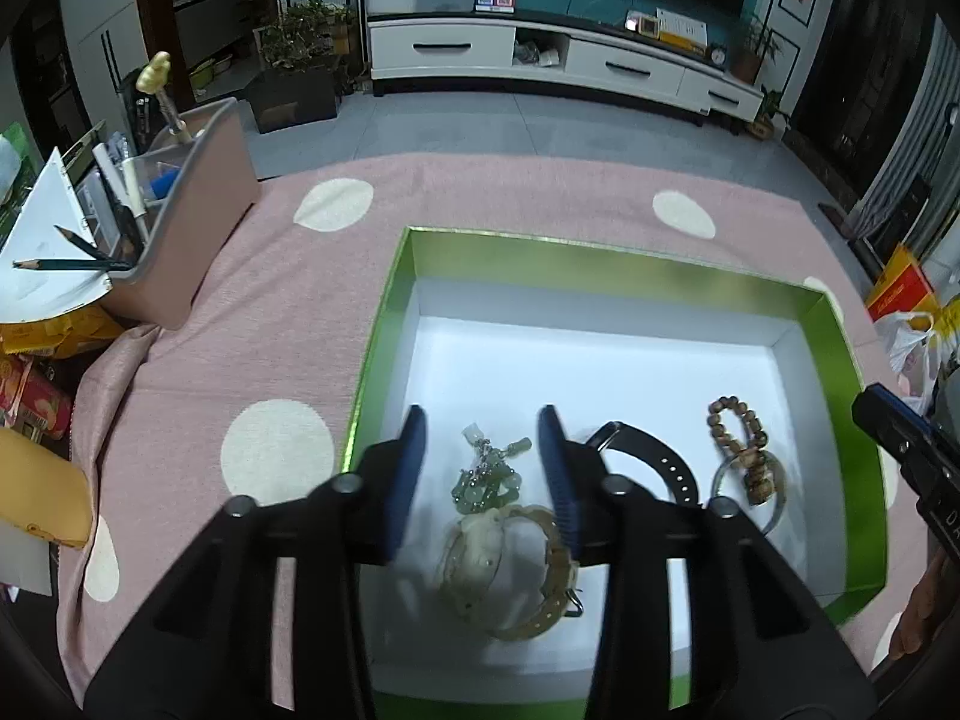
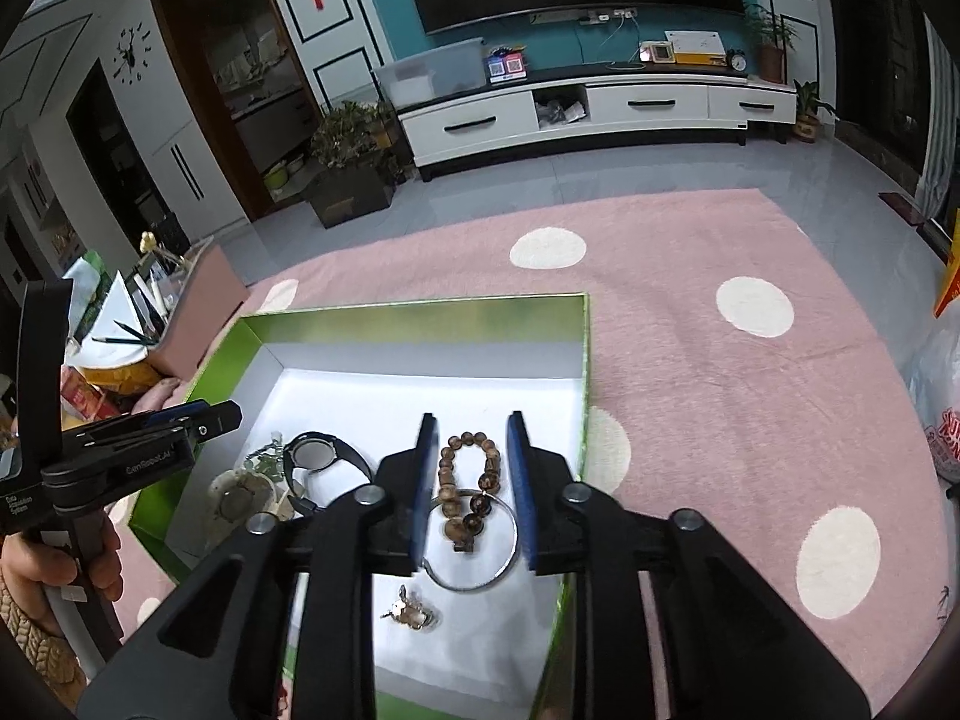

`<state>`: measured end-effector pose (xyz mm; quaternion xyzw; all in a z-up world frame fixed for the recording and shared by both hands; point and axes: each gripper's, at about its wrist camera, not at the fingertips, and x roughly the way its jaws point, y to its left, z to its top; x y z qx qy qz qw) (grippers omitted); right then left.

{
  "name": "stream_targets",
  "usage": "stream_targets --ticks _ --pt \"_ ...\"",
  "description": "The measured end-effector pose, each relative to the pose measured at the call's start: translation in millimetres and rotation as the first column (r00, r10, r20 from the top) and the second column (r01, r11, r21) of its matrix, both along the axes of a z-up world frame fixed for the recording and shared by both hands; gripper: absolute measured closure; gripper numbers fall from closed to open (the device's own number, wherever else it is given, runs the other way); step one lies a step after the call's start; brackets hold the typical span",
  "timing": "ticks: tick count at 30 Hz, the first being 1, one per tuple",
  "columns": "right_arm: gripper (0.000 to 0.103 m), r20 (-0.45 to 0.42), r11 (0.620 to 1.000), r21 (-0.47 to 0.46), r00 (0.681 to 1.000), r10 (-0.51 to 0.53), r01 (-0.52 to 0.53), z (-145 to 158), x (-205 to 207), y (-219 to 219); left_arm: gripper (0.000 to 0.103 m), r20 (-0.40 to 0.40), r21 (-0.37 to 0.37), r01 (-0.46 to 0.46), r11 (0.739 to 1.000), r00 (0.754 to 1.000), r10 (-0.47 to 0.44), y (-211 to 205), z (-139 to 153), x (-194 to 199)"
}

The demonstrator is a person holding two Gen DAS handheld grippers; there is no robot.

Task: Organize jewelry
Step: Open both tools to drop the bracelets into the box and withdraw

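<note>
A green box (image 1: 600, 252) with a white floor holds the jewelry. My left gripper (image 1: 482, 420) hangs open over a jade bead string (image 1: 489, 480) and a beige strap watch (image 1: 522, 570); its pads touch neither. To their right lie a black watch (image 1: 654, 462), a wooden bead bracelet (image 1: 738, 432) and a silver bangle (image 1: 774, 516). My right gripper (image 2: 471, 423) is open above the wooden bead bracelet (image 2: 474, 480) and silver bangle (image 2: 510, 546), which lie loose on the box (image 2: 420, 306) floor. A small pendant (image 2: 411, 612) lies nearer. The left gripper (image 2: 204, 420) shows at the box's left rim.
The box sits on a pink cloth with white dots (image 1: 288, 312). A pink organizer with pencils and pens (image 1: 198, 210) stands at the left, with snack packets (image 1: 36, 396) below it. A plastic bag (image 2: 942, 408) lies at the right edge.
</note>
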<state>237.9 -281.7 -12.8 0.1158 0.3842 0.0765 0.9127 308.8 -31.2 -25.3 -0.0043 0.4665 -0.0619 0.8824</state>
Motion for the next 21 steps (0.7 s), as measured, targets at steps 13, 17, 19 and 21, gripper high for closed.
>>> stream_targets --ticks 13,17,19,21 --pt "0.063 0.076 0.999 0.038 0.997 0.0 -0.003 32.8 -75.0 -17.6 0.037 0.079 -0.051 -0.031 0.998 0.996 0.035 34.2 43.4 -61.8" --pt "0.063 0.089 0.999 0.025 0.996 0.023 -0.025 40.2 -98.6 -13.2 0.037 0.103 -0.059 -0.023 0.998 0.994 0.029 44.6 51.7 -91.7" --pt "0.063 0.09 0.999 0.015 0.995 0.036 -0.037 41.4 -110.6 -10.2 0.037 0.107 -0.068 -0.022 0.997 0.994 0.029 49.6 52.2 -107.8" --pt "0.063 0.087 0.999 0.006 0.995 0.05 -0.051 41.1 -122.1 -6.4 0.037 0.106 -0.072 -0.017 0.997 0.994 0.025 54.5 50.9 -123.8"
